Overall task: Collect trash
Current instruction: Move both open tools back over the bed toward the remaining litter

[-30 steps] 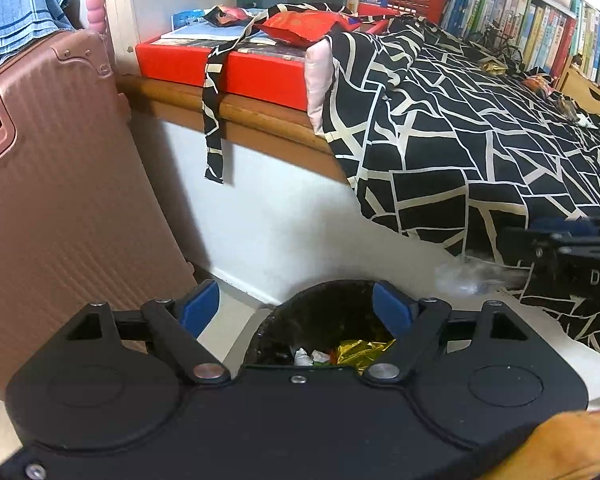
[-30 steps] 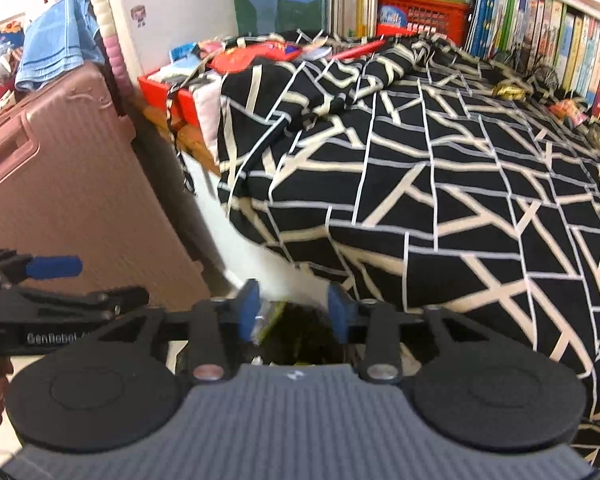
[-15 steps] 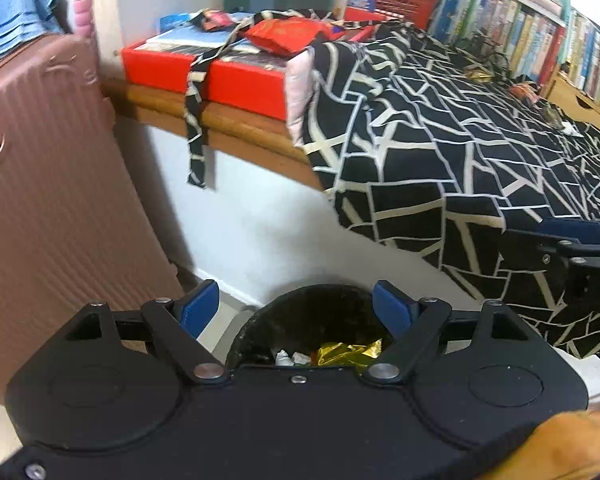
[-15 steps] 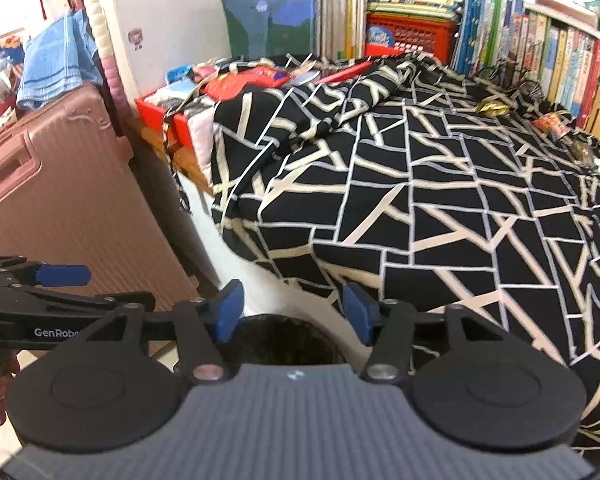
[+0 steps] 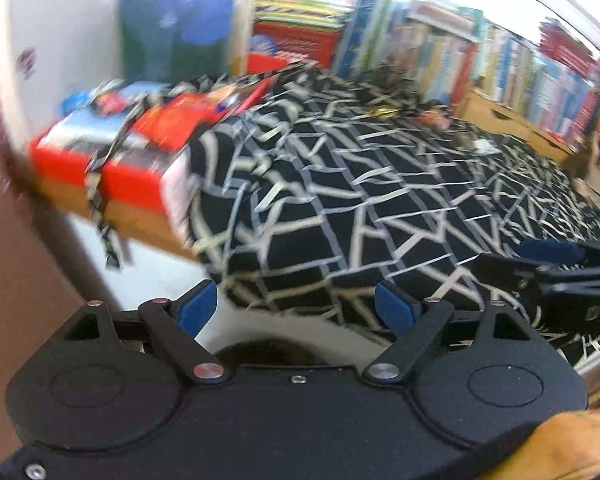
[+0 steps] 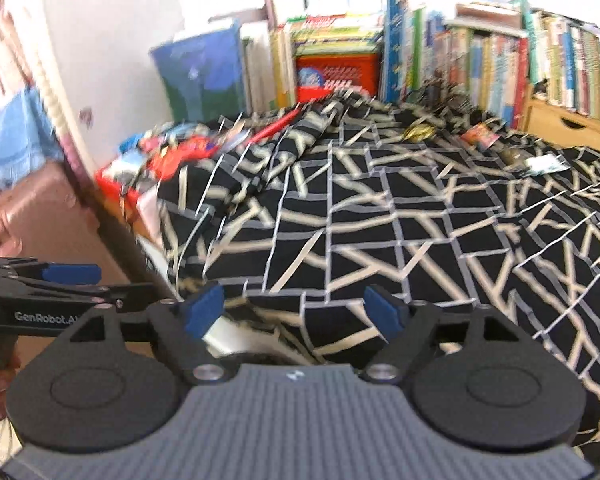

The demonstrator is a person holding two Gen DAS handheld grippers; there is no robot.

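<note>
Left tongs (image 5: 296, 308) spread wide, empty; right tongs (image 6: 294, 310) likewise spread, pinching nothing; dark trash bin (image 5: 266, 354) at 6 o'clock — only its rim showing; black patterned bedspread (image 6: 380, 220) ahead, gold wrapper (image 6: 420, 131) at 1 o'clock, bookshelf (image 6: 480, 60) at 12.

Left gripper (image 5: 296, 310): black body, blue finger pads (image 5: 198, 307), silver pivot screws, two round caps.
Right gripper (image 6: 292, 310): grey ribbed top plate, black linkages, blue pads (image 6: 382, 312).
Marking: white "GenRobot.AI" lettering along the left gripper's side.
Sleeve (image 5: 560, 446): mustard-yellow.
</note>
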